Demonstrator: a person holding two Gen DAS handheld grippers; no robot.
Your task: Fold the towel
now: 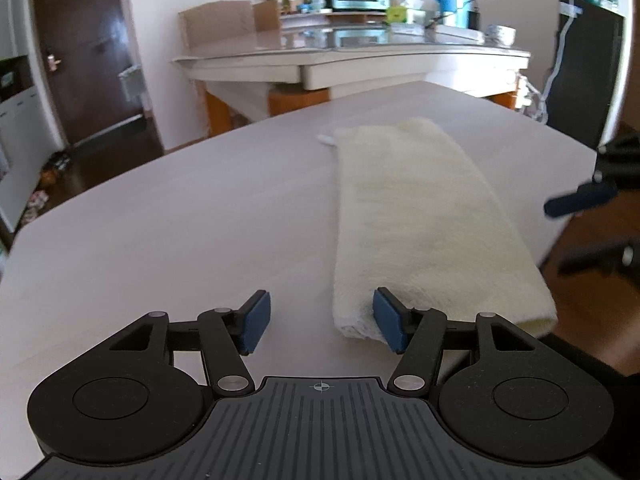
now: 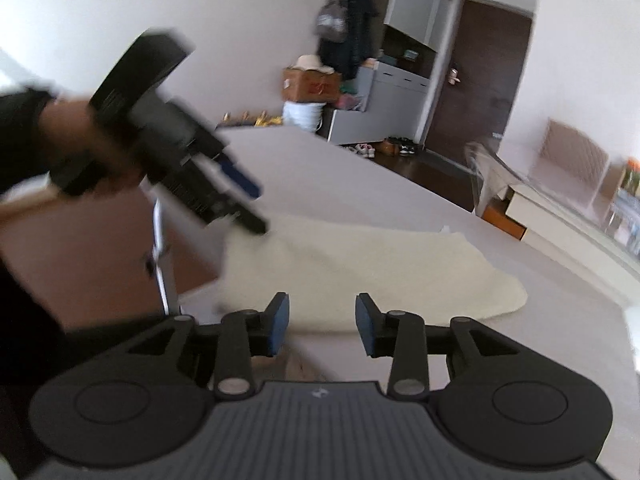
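A: Towel [image 1: 424, 216], cream and fluffy, lying on the pale table [image 1: 168, 216] as a long narrow band, apparently already doubled lengthwise. How do we expect it to handle?

B: We judge it light, soft and limp: it will drape and sag from any pinch, and the pile should give the pads good friction. It cannot break, but a layered edge may slip apart if we catch only the top ply.

A: And the tools?

B: The left gripper [image 1: 321, 320] stands with its jaws apart, nothing between them; its right pad [image 1: 387, 319] sits at the towel's near end, though we cannot tell whether it touches. The right gripper [image 2: 321, 326] also has its jaws apart and empty, just short of the towel's long edge.

A: Where would we take hold?

B: At the two corners of one short end, pinching all layers together, so that the end can be carried over to meet the far end [image 1: 404, 128].
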